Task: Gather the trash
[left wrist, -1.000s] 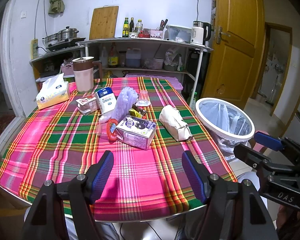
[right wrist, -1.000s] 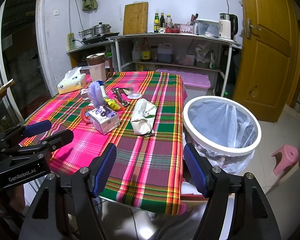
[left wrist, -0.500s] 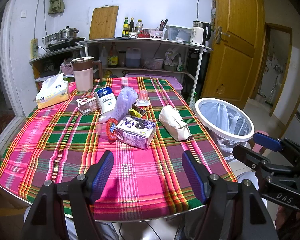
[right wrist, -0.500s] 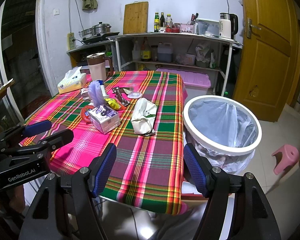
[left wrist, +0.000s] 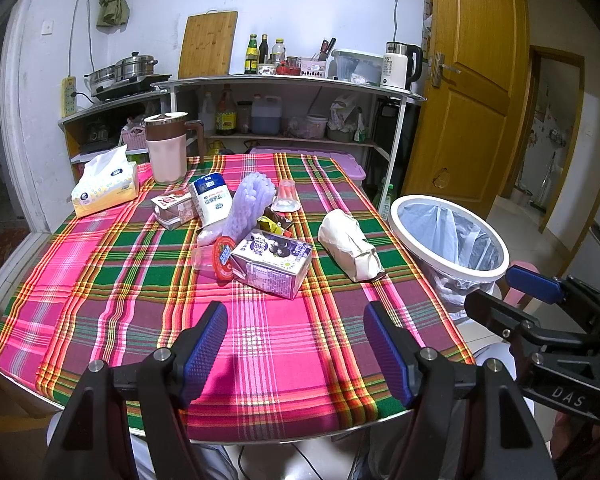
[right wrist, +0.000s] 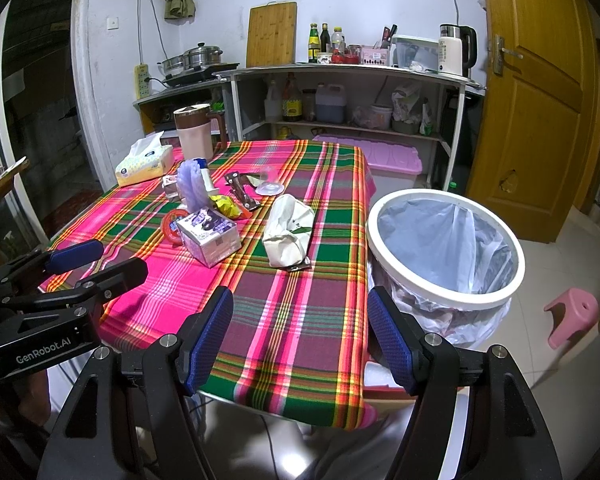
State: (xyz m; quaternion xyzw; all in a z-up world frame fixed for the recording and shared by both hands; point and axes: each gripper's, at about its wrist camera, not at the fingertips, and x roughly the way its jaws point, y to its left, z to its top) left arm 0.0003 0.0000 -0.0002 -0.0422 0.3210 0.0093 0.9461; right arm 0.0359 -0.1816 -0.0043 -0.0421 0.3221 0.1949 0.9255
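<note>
While both grippers, left [left wrist: 294, 346] and right [right wrist: 300, 338], gaped empty, crumpled white paper bag [right wrist: 289, 229] near plaid table's [right wrist: 300, 344] right edge risked falling short of white-rimmed lined bin [right wrist: 444, 280].

Ahead of you on the worktop [left wrist: 100, 304] the trash sits in a cluster at the middle: a milk carton [left wrist: 272, 263] lies nearest you, a lidded cup [left wrist: 216, 258] touching its left side, a crumpled paper bag [left wrist: 350, 245] to its right. Behind them a tissue pack [left wrist: 106, 188] and jug [left wrist: 166, 148] stand at the far left. The bin [left wrist: 448, 240] stands on the floor just off the worktop's right edge.
</note>
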